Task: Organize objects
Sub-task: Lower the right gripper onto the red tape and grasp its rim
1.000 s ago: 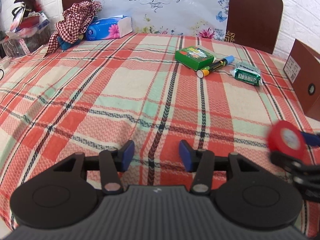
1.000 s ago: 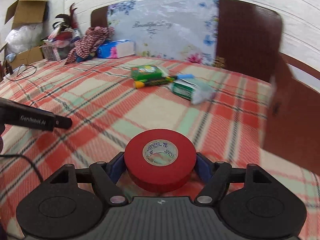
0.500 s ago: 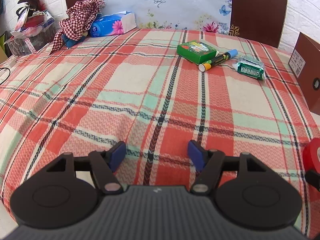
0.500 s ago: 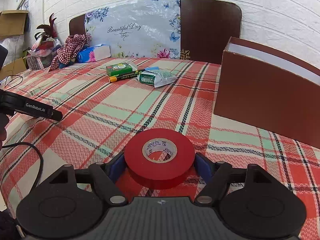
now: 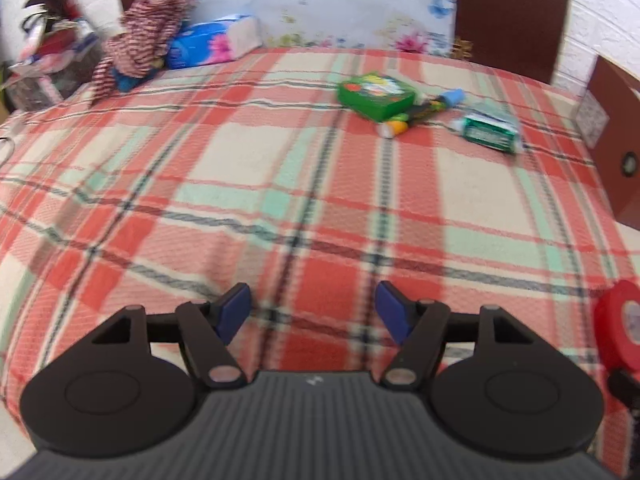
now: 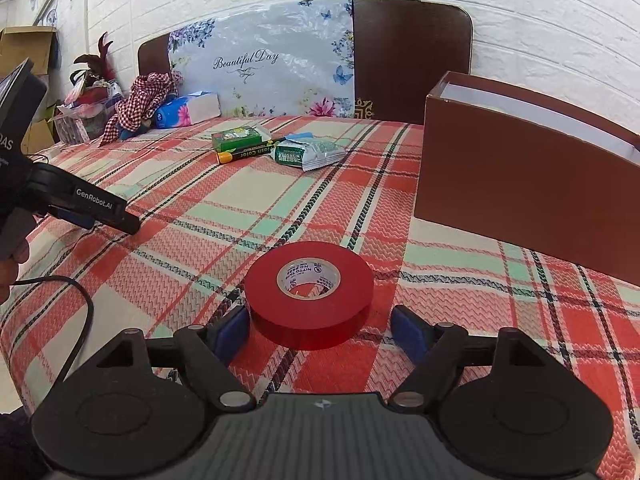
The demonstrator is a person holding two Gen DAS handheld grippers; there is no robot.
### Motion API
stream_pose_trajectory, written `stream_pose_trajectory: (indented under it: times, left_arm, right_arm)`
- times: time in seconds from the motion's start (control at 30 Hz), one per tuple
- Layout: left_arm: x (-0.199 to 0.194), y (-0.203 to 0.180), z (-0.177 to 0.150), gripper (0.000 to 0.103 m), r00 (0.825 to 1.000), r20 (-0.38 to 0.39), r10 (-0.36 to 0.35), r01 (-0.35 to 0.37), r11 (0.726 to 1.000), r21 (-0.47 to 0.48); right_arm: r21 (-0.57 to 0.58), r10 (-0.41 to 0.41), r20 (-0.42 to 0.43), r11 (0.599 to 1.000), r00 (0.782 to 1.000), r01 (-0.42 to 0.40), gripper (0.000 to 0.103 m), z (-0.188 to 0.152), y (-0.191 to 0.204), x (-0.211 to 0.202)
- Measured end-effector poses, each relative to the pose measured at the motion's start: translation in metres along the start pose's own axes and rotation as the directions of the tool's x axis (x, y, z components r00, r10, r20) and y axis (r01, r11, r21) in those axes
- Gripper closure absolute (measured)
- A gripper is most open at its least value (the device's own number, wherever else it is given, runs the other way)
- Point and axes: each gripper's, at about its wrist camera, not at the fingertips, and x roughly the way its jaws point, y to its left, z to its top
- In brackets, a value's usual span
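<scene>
A red tape roll lies flat on the plaid tablecloth, between the blue pads of my right gripper. Its jaws are opening, and a gap shows on the right side of the roll. The left wrist view catches the same roll at its right edge. My left gripper hovers open and empty over the cloth's near part. A tall brown box with an open top stands just right of the roll. Farther back lie a green box, a marker and a green packet.
The left gripper's black finger, with a hand and cable behind it, reaches in from the left. A tissue pack and checked cloth sit at the far left corner. Two dark chair backs and a floral board stand behind the table.
My right gripper carried the tape roll rightward toward the brown box, then its pads came off the roll, which now rests on the cloth. The left jaws widened.
</scene>
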Motion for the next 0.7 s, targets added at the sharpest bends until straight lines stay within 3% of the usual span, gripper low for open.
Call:
stream_pose_trajectory:
  times: [0.07, 0.13, 0.27, 0.33, 0.53, 0.63, 0.7]
  left_arm:
    - [-0.002, -0.012, 0.001, 0.033, 0.997, -0.014, -0.073, 0.073, 0.997, 0.018]
    - [-0.006, -0.025, 0.003, 0.033, 0.983, -0.037, -0.177, 0.178, 0.984, 0.024]
    - [-0.021, -0.057, 0.009, 0.035, 0.922, -0.067, -0.381, 0.383, 0.923, 0.023]
    - [-0.029, -0.074, 0.011, 0.038, 0.891, -0.073, -0.448, 0.452, 0.891, 0.050]
    - [-0.030, -0.116, 0.005, 0.058, 0.833, -0.157, -0.531, 0.550, 0.827, 0.116]
    - [-0.022, -0.125, -0.004, 0.059, 0.833, -0.184, -0.522, 0.547, 0.829, 0.121]
    - [-0.021, -0.123, -0.004, 0.060, 0.828, -0.184, -0.530, 0.552, 0.827, 0.104]
  right_arm:
    - [0.002, -0.001, 0.000, 1.000, 1.000, 0.001, 0.027, 0.000, -0.001, -0.001]
    - [0.001, -0.004, -0.002, 1.000, 1.000, 0.004, 0.027, 0.000, -0.002, -0.001]
    - [0.000, -0.007, 0.001, 1.000, 1.000, 0.007, 0.027, -0.003, -0.004, -0.004]
    - [0.001, -0.007, 0.002, 1.000, 1.000, 0.007, 0.027, -0.003, -0.004, -0.004]
    - [-0.020, -0.014, 0.004, 1.000, 1.000, 0.014, 0.023, -0.003, -0.001, -0.001]
    - [-0.029, -0.014, -0.004, 0.999, 1.000, 0.014, 0.022, -0.002, 0.001, 0.002]
    - [-0.037, -0.001, 0.001, 0.999, 1.000, 0.001, 0.030, -0.001, 0.003, 0.003]
